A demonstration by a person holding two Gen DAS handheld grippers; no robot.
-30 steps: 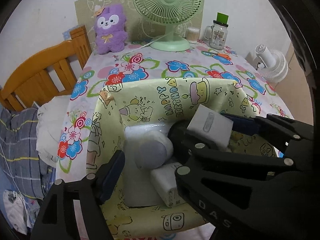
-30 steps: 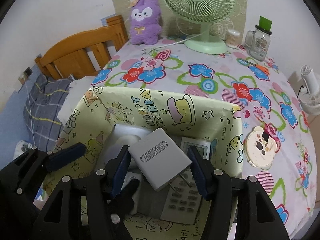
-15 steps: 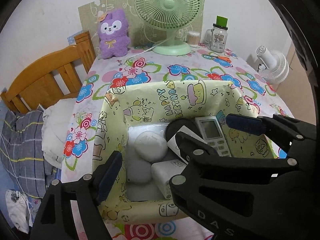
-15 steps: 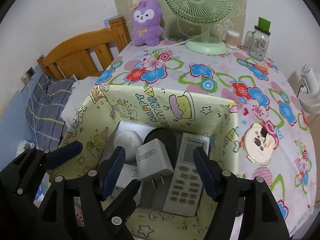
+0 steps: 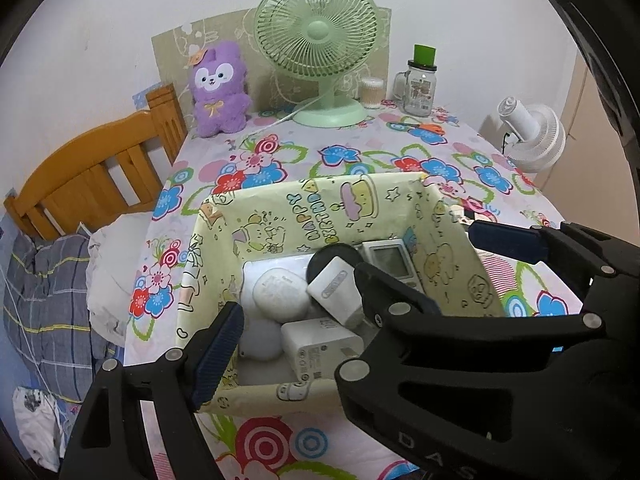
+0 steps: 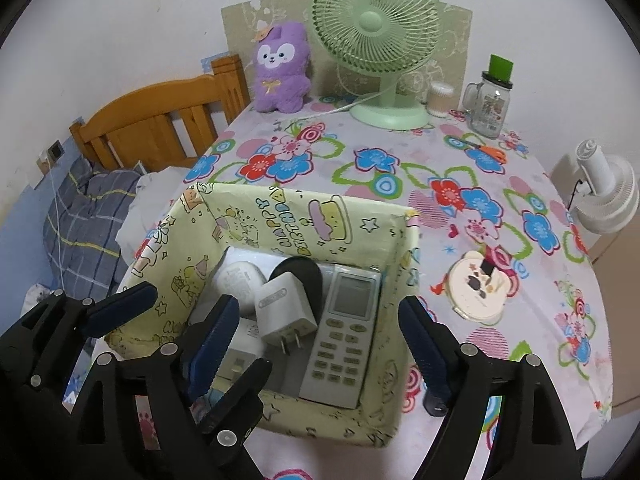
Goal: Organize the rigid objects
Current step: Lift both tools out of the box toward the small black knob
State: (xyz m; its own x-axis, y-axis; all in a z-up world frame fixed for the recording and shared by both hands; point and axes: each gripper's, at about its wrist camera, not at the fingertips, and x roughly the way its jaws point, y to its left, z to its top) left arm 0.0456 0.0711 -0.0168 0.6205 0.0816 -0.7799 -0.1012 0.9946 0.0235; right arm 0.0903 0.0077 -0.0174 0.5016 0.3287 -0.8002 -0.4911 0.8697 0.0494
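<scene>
Fingers of the right gripper (image 6: 316, 344) were opening, empty — their white charger (image 6: 282, 308) now lay released in the box (image 6: 392, 240); left gripper (image 5: 348, 320) gaped empty.

A flower-print table (image 6: 460, 168) carries the yellow cartoon box (image 6: 280, 212) up front, round lid (image 6: 480, 292) beside it, with green fan (image 6: 380, 40), purple plush (image 6: 282, 68) and glass jar (image 6: 490, 108) along the back.

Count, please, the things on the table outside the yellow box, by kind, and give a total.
Fans: 1
Plush toys: 1
Glass jars: 1
Cotton swab tubs: 1
Scissors: 1
Round lids: 1
Total: 6
</scene>
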